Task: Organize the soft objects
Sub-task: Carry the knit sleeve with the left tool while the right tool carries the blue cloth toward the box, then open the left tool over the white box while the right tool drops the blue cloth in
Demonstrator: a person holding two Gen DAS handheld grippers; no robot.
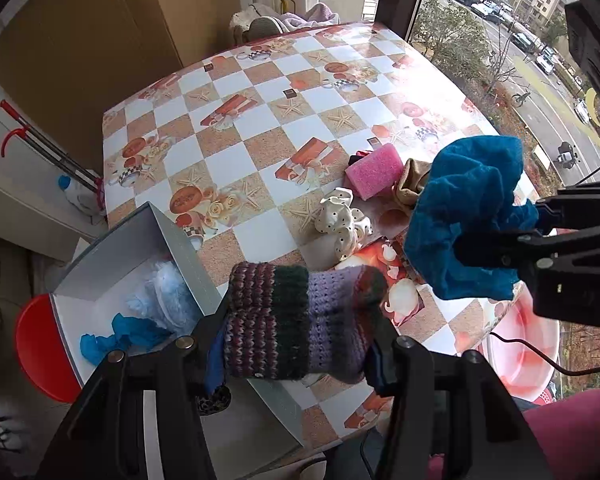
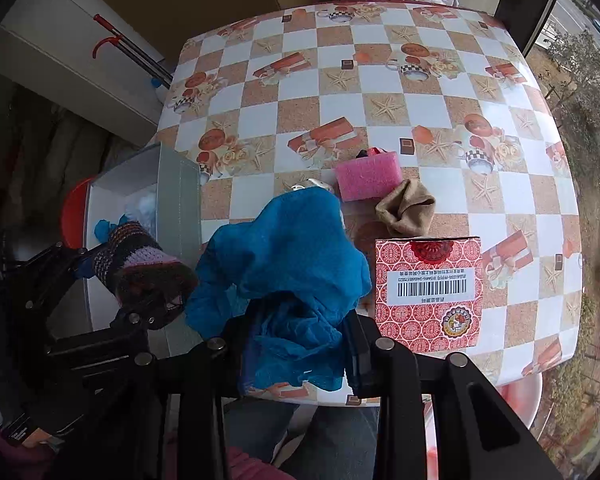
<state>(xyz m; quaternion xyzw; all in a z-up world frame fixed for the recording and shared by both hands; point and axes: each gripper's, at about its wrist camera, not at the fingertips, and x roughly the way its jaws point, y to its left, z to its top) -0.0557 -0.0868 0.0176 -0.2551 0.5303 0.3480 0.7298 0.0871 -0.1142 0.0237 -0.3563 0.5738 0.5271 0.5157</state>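
Observation:
My left gripper (image 1: 296, 344) is shut on a striped purple knitted piece (image 1: 300, 320) and holds it above the table's near edge, beside the open white box (image 1: 180, 248). It also shows in the right wrist view (image 2: 136, 260). My right gripper (image 2: 296, 344) is shut on a crumpled blue cloth (image 2: 284, 264), held above the table; the cloth also shows in the left wrist view (image 1: 468, 216). The box holds a pale blue fluffy item (image 1: 164, 296) and a blue cloth (image 1: 116, 336). On the table lie a pink sponge (image 2: 368, 176), a tan sock (image 2: 406, 208) and a white dotted scrunchie (image 1: 342, 224).
A red patterned carton (image 2: 428, 292) stands on the checked tablecloth (image 2: 380, 80) near the front edge. A red stool (image 1: 40, 348) sits under the white box. A pink basin (image 1: 524, 348) is below the table's right side. A window runs along the right.

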